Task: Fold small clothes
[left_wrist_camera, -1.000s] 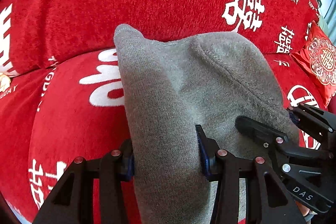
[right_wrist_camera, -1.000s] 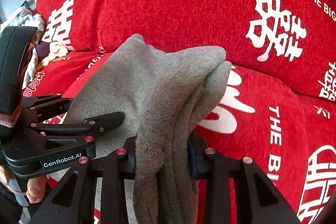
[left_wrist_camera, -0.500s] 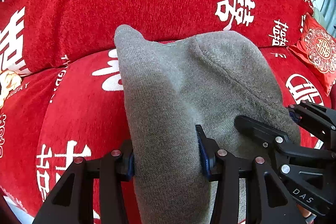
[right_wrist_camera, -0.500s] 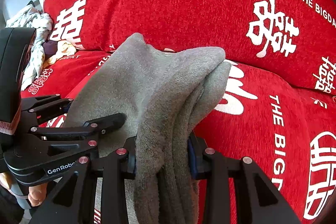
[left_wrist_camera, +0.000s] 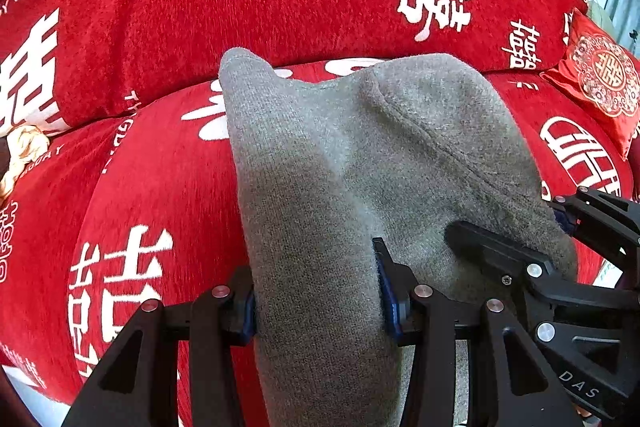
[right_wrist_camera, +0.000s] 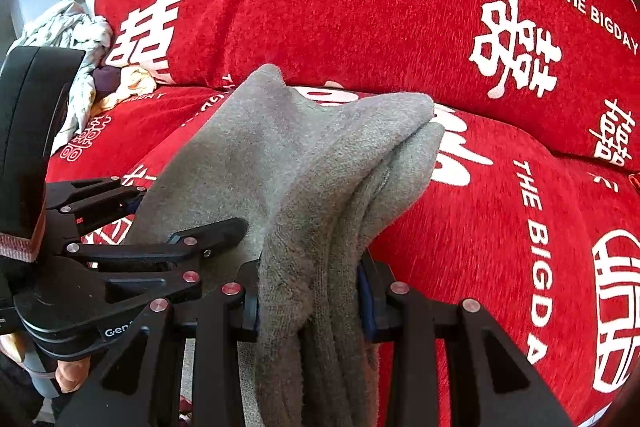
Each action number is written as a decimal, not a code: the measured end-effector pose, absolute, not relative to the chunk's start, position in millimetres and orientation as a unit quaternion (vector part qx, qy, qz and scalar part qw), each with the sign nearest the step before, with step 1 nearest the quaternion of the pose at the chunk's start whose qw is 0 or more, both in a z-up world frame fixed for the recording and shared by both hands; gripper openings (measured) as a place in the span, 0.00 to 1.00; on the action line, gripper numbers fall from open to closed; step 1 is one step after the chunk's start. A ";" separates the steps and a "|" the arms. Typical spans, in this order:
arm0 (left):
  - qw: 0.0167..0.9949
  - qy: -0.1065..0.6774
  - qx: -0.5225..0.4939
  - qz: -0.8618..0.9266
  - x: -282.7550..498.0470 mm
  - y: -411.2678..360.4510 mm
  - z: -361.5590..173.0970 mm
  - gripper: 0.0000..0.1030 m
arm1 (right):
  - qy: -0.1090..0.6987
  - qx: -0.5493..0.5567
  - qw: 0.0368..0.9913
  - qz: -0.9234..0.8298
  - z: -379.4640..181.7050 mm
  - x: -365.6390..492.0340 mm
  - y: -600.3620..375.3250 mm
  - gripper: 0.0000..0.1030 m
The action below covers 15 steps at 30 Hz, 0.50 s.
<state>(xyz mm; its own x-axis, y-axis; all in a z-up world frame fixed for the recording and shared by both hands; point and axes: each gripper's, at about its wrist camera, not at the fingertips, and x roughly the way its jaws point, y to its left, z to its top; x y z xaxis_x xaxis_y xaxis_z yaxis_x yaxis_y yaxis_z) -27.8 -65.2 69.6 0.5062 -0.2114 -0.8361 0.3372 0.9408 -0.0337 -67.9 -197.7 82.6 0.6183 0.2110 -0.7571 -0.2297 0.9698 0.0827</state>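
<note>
A small grey knit garment [left_wrist_camera: 360, 155] hangs between my two grippers above the red sofa seat. My left gripper [left_wrist_camera: 316, 291] is shut on its left edge, the cloth bunched between the blue pads. My right gripper [right_wrist_camera: 310, 295] is shut on the other edge, where several layers are folded together [right_wrist_camera: 360, 163]. In the left wrist view the right gripper [left_wrist_camera: 520, 259] shows at the lower right, pinching the cloth. In the right wrist view the left gripper [right_wrist_camera: 160, 243] shows at the lower left. The garment's lower part is hidden behind the fingers.
A red sofa cover [left_wrist_camera: 160, 187] with white characters and lettering fills both views, seat and backrest [right_wrist_camera: 360, 7]. A red embroidered cushion [left_wrist_camera: 604, 75] lies at the far right. A heap of light patterned clothes [right_wrist_camera: 80, 39] lies at the left end of the sofa.
Both grippers with the grey garment have lifted and drawn back a little from the sofa. The grip on the cloth is unchanged.
</note>
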 end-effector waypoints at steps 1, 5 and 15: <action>0.866 0.470 0.068 -0.158 -30.2 -64.9 68.5 0.47 | 0.419 -0.009 0.900 0.123 80.7 -70.3 -197.6 0.36; 0.866 0.469 0.072 -0.156 -40.4 -64.3 59.9 0.47 | 0.420 0.000 0.899 0.124 72.2 -77.8 -198.8 0.36; 0.874 0.455 0.063 -0.158 -53.2 -57.0 45.2 0.48 | 0.412 0.033 0.901 0.128 53.7 -90.5 -213.0 0.37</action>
<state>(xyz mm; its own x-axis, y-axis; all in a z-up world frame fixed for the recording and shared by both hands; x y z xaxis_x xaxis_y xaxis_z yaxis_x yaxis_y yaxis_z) -53.2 -57.0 45.2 0.5357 -0.2175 -0.8159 0.3331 0.9423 -0.0325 -90.5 -213.0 53.7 0.6274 0.2589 -0.7344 -0.2043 0.9648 0.1655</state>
